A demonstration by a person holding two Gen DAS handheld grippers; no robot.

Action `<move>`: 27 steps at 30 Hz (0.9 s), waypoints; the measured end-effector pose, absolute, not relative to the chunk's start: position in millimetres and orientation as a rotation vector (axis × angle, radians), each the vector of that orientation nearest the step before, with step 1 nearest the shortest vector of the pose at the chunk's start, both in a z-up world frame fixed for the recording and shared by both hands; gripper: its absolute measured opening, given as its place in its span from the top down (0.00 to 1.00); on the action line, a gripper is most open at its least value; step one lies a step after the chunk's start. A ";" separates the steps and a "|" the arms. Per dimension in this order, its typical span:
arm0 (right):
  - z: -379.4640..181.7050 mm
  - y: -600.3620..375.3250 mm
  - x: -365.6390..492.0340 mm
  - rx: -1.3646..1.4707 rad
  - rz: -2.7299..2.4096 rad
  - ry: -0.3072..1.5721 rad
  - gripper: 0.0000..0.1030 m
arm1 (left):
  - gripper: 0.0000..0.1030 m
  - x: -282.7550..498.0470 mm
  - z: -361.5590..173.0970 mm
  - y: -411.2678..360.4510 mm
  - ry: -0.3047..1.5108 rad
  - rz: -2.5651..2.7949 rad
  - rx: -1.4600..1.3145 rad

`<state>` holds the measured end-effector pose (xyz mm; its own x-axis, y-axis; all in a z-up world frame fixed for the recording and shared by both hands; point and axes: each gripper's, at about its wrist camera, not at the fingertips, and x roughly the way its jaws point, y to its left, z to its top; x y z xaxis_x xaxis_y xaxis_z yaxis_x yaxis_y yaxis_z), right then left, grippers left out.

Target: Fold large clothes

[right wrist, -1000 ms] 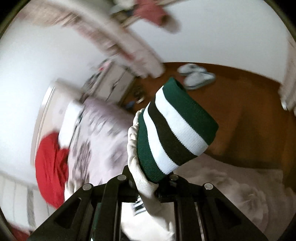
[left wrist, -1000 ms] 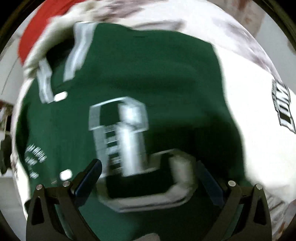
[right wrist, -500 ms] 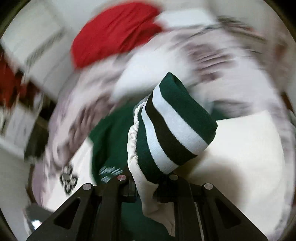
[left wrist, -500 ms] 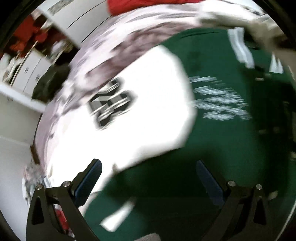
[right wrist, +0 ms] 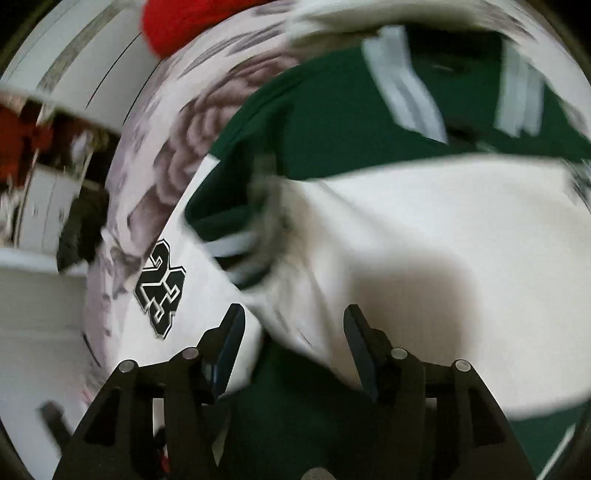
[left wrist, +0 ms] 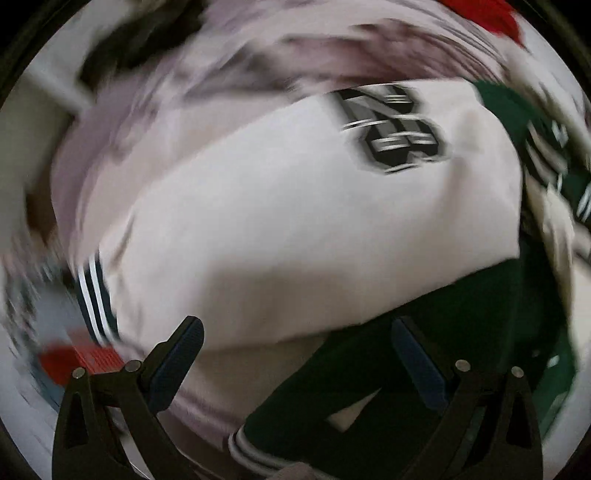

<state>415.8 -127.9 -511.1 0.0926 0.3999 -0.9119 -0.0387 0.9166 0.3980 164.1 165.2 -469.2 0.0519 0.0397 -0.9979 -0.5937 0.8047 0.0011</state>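
A green jacket with white sleeves lies spread on a floral bedspread (right wrist: pixel 177 129). In the right wrist view its green body (right wrist: pixel 325 122) is at the top, and a white sleeve (right wrist: pixel 424 229) lies across it with the blurred striped cuff (right wrist: pixel 243 254) at its left end. My right gripper (right wrist: pixel 294 312) hovers over that sleeve; its jaws are opening and nothing is between them. The other white sleeve (left wrist: pixel 295 206), with a black number patch (left wrist: pixel 399 133) and a striped cuff (left wrist: pixel 96 299), fills the left wrist view. My left gripper (left wrist: pixel 295 326) is open above it, pointing down.
A red cloth (right wrist: pixel 184 22) lies at the far end of the bed. White furniture (right wrist: pixel 44 206) and a dark heap (right wrist: pixel 79 229) stand beside the bed on the left. The left wrist view is badly blurred.
My right gripper has let go of the striped cuff, and the sleeve now lies across the jacket. My left gripper has swept sideways from the green body to over the numbered white sleeve.
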 end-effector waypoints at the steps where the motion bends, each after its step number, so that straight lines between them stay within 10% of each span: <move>1: -505.5 -140.9 405.2 0.311 0.301 1.454 0.41 | 0.00 151.2 -473.6 182.2 1.461 0.518 -0.575; 6: -507.7 -175.0 366.4 0.363 0.193 1.484 0.40 | 0.05 76.1 -519.1 265.0 1.309 0.576 -1.138; 10: -541.7 -162.6 356.7 0.380 0.137 1.533 0.40 | 0.70 49.8 -556.4 299.7 1.121 0.680 -1.380; 13: -554.2 -141.1 353.1 0.357 0.141 1.535 0.40 | 0.93 47.8 -552.0 315.4 0.970 0.739 -1.412; 27: -531.4 -78.8 367.8 0.342 0.186 1.492 0.40 | 0.96 180.5 -561.0 466.0 0.839 0.696 -1.151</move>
<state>367.8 -78.8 -531.4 0.0763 0.3292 -0.9412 0.0881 0.9380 0.3353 180.5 466.0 -561.0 0.5199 0.0492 -0.8528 -0.8291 0.2697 -0.4898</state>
